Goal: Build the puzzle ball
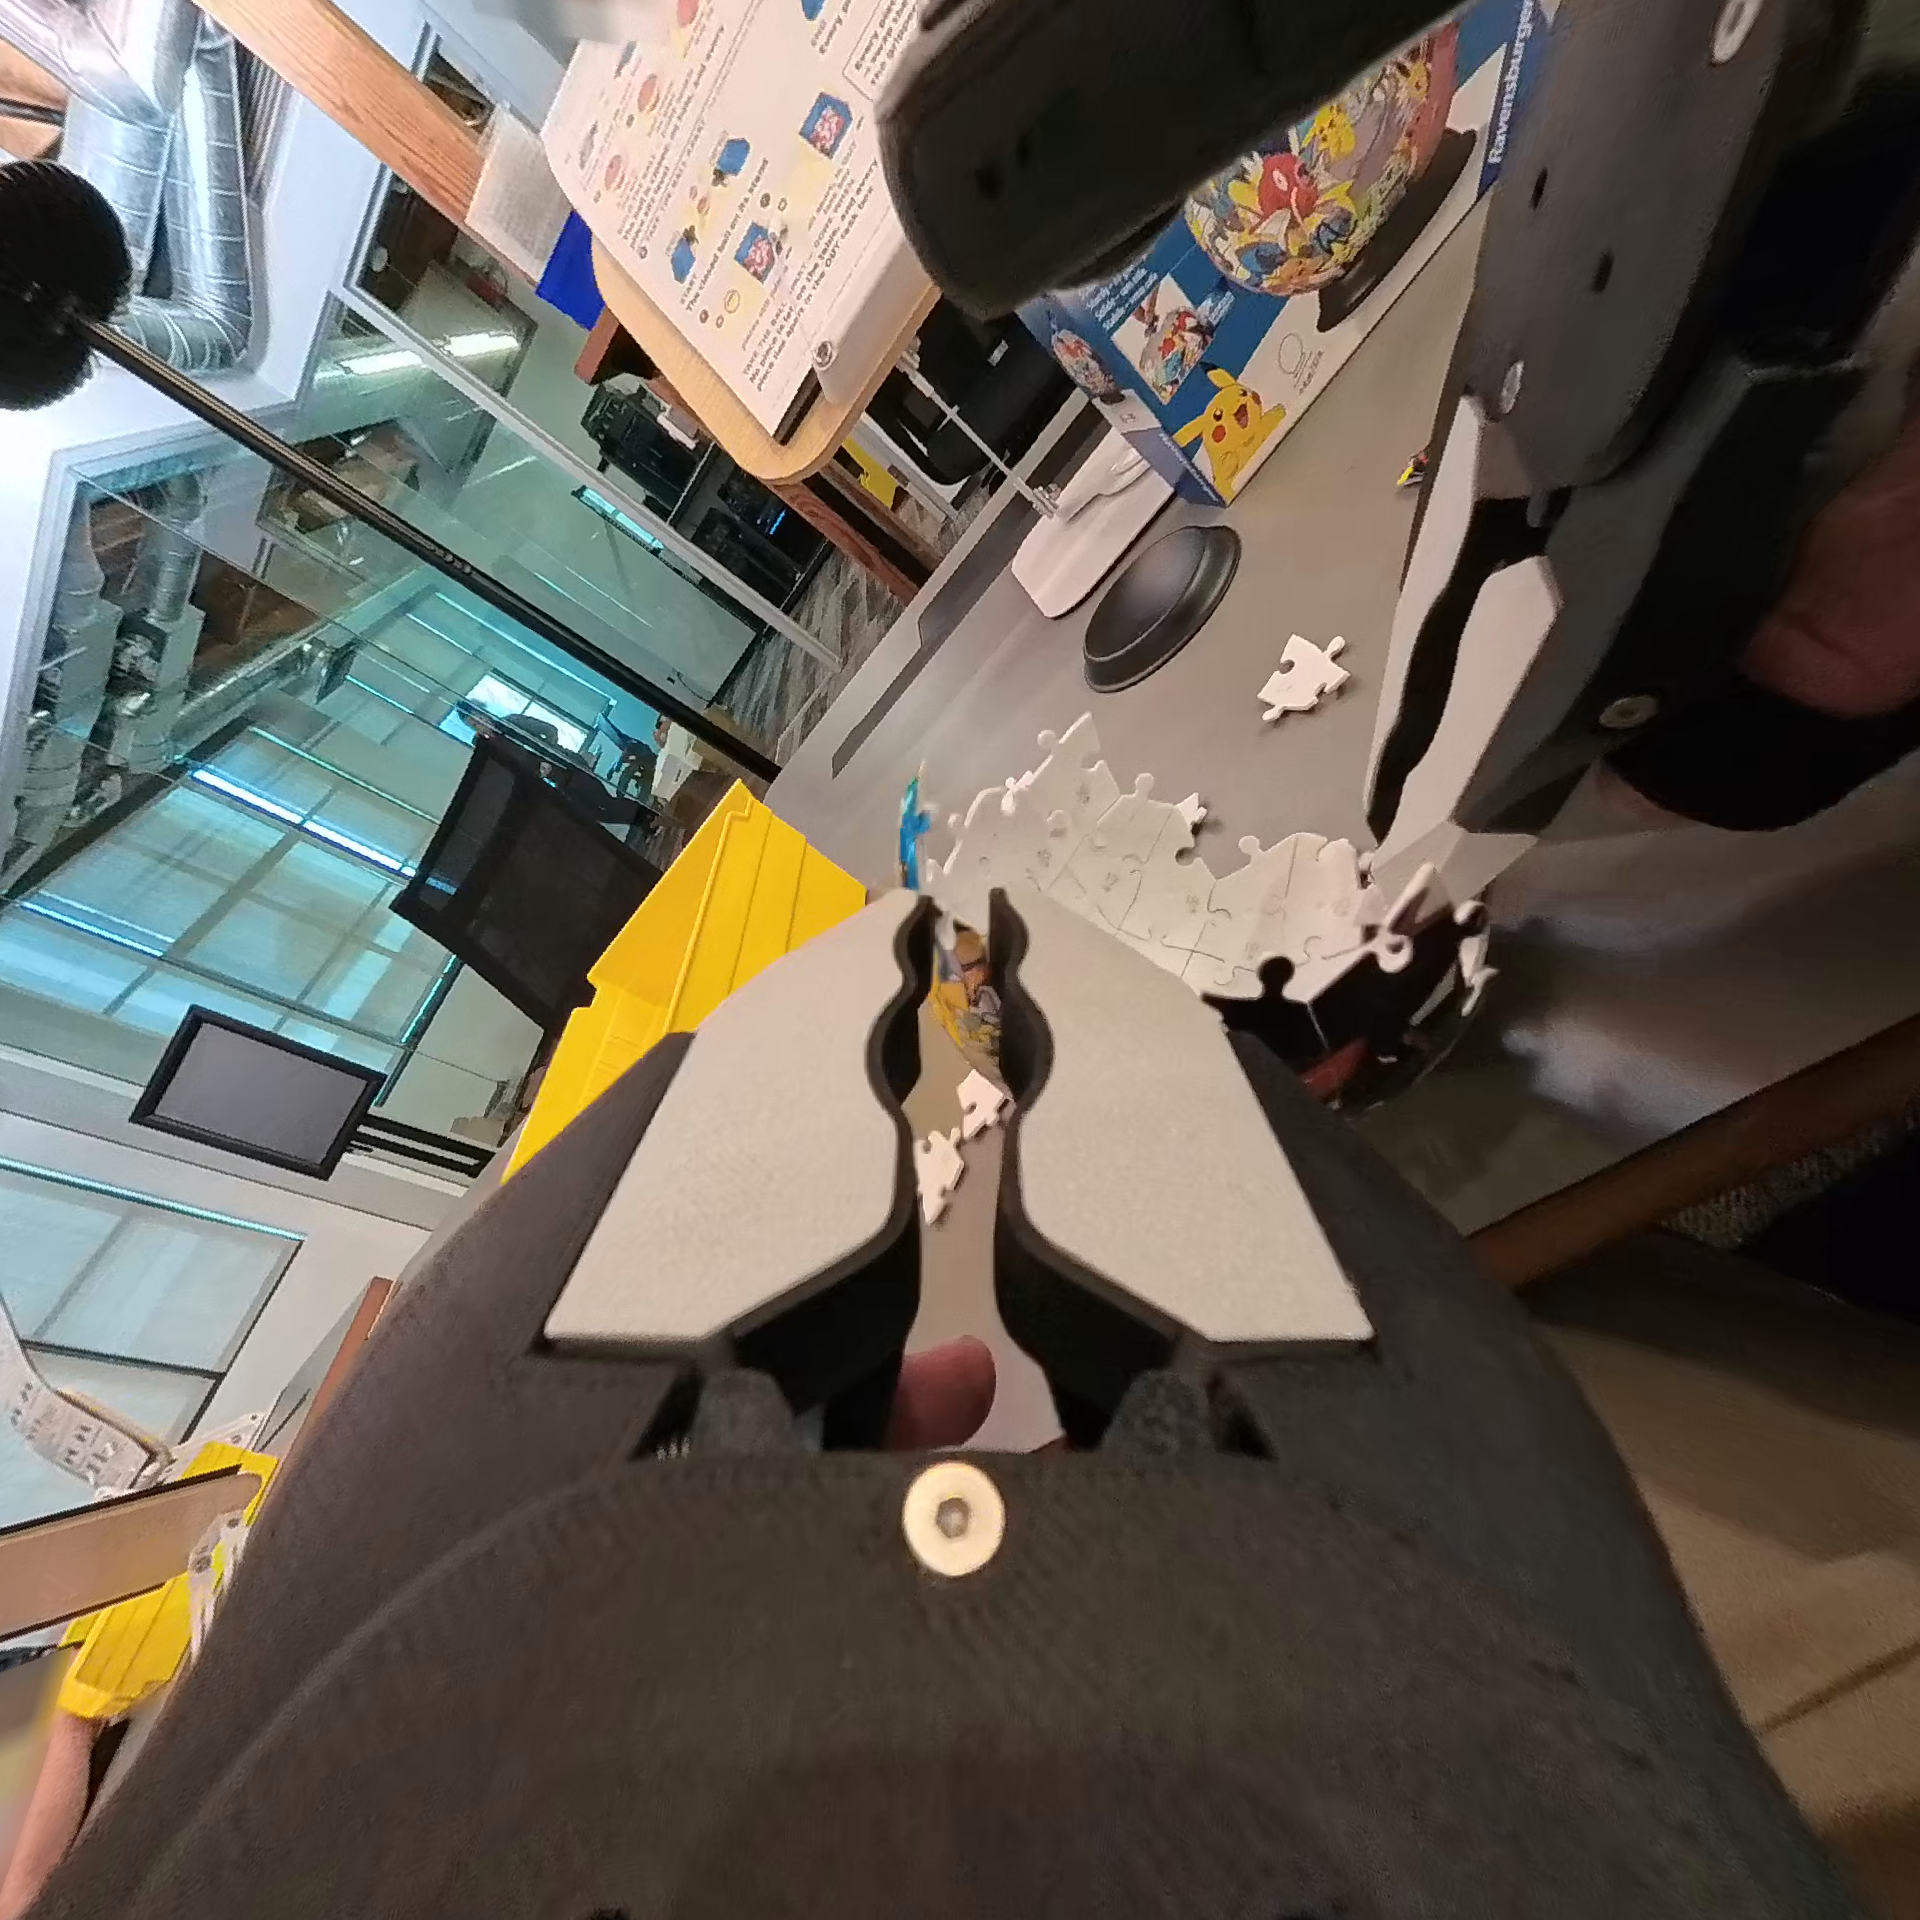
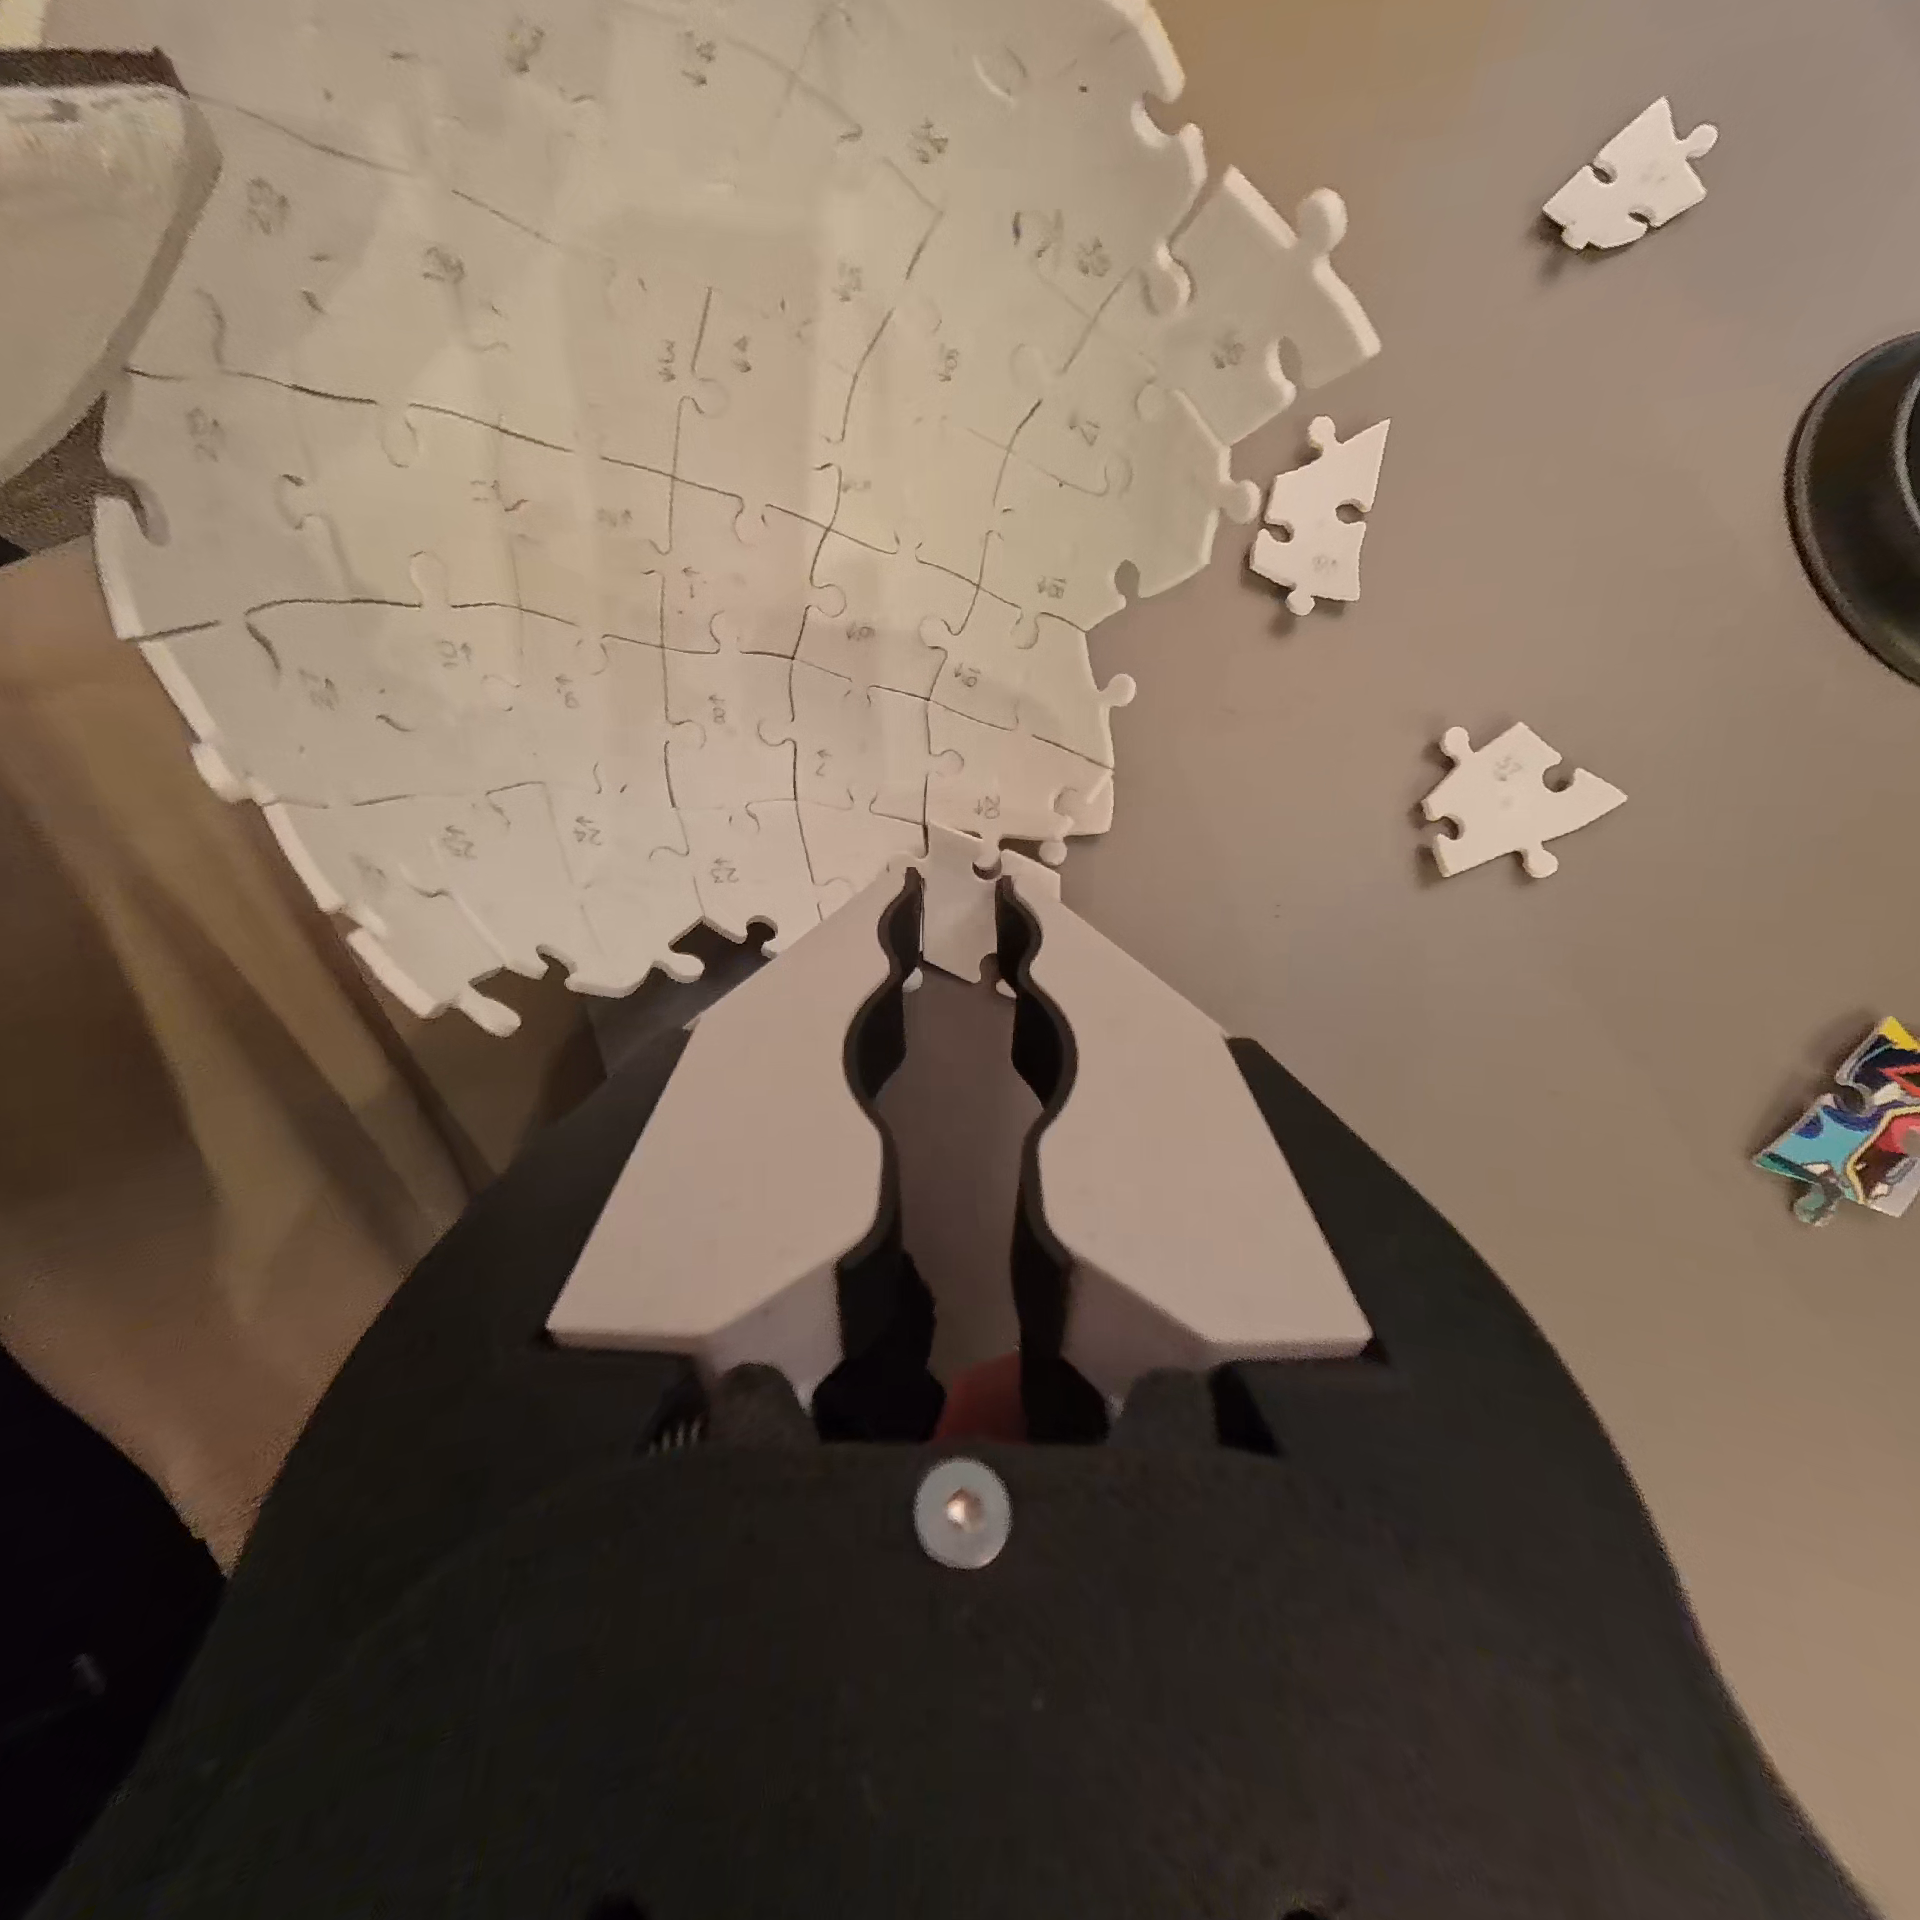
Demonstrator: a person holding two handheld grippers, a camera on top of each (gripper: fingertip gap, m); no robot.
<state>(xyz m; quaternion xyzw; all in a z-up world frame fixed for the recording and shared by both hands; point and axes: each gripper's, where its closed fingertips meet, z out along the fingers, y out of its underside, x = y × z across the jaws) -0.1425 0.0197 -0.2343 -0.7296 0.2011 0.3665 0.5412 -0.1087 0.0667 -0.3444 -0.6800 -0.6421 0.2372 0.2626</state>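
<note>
White curved puzzle shell point(image 2: 623, 499), unprinted side up, rests partly on the grey bench point(image 2: 1351, 1351). Right gripper point(image 2: 961, 894) jaws are clamped on a white puzzle piece point(image 2: 958, 920) at the shell's rim. Left gripper point(image 1: 956, 914) jaws grip the shell's edge.

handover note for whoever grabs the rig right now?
Right hand-held gripper: shut on a white piece, at the rim of the part-built shell.
Left hand-held gripper: nearly shut at the shell's rim; contact unclear.
Done: many pieces joined, white backs toward the camera.
Left: seat the held piece, add the loose pieces on the table; stand is unused.
</note>
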